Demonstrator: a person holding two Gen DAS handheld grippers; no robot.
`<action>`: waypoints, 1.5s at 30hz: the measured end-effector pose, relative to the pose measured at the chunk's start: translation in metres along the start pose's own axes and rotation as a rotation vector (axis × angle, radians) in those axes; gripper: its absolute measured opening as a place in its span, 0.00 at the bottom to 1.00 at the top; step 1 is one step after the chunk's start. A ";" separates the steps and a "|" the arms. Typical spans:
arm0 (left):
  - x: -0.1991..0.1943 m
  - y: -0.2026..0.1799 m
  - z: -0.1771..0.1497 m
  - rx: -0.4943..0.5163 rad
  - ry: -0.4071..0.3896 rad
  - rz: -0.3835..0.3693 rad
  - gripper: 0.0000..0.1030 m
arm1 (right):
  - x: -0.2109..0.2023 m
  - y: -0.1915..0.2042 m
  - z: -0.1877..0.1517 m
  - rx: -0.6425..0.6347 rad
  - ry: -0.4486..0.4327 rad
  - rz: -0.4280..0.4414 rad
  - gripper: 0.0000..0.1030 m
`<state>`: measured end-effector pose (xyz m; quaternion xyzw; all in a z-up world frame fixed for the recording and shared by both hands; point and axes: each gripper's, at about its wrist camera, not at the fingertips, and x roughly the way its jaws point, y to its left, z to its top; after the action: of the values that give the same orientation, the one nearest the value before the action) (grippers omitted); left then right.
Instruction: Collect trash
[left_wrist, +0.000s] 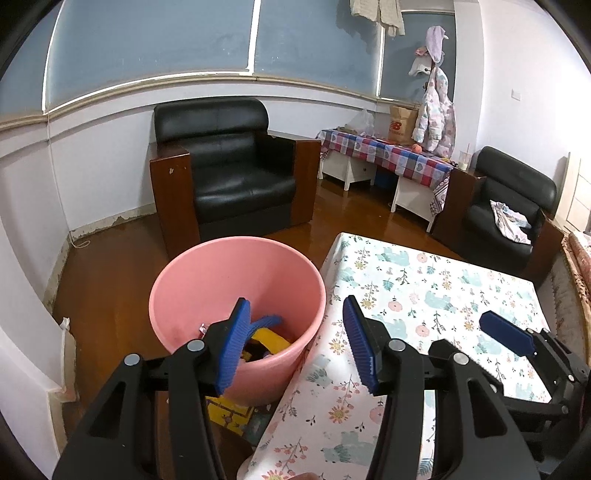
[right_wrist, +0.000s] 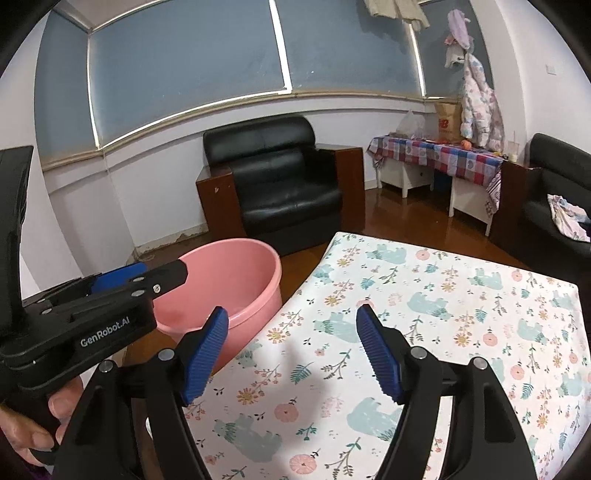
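Observation:
A pink bucket (left_wrist: 236, 280) stands on the floor at the table's left edge; it also shows in the right wrist view (right_wrist: 236, 273). Inside it lie a yellow wrapper (left_wrist: 269, 341) and a blue piece (left_wrist: 267, 320). My left gripper (left_wrist: 295, 345) is open and empty, held over the bucket's right rim and the table edge. My right gripper (right_wrist: 291, 350) is open and empty above the table with the floral cloth (right_wrist: 443, 314). The right gripper also shows in the left wrist view (left_wrist: 509, 330), and the left gripper in the right wrist view (right_wrist: 122, 280).
A black armchair (left_wrist: 232, 166) stands behind the bucket. A low table with a checked cloth (left_wrist: 388, 151) is at the back right, and a second black armchair (left_wrist: 509, 206) is beyond the table. A yellow packet (left_wrist: 229, 413) lies on the floor under the bucket's near side.

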<state>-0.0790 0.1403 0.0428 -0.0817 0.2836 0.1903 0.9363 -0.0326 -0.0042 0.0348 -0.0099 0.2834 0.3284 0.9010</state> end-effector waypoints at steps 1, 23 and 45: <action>-0.001 -0.001 0.000 0.001 0.000 0.001 0.51 | -0.002 -0.001 -0.001 0.006 -0.001 0.000 0.69; -0.013 -0.029 -0.016 0.046 -0.025 0.013 0.51 | -0.019 -0.027 -0.014 0.091 0.008 -0.011 0.70; -0.007 -0.026 -0.017 0.029 -0.014 0.023 0.51 | -0.014 -0.025 -0.019 0.067 0.015 -0.037 0.70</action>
<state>-0.0821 0.1095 0.0336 -0.0638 0.2807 0.1977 0.9371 -0.0353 -0.0359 0.0219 0.0127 0.3007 0.3019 0.9046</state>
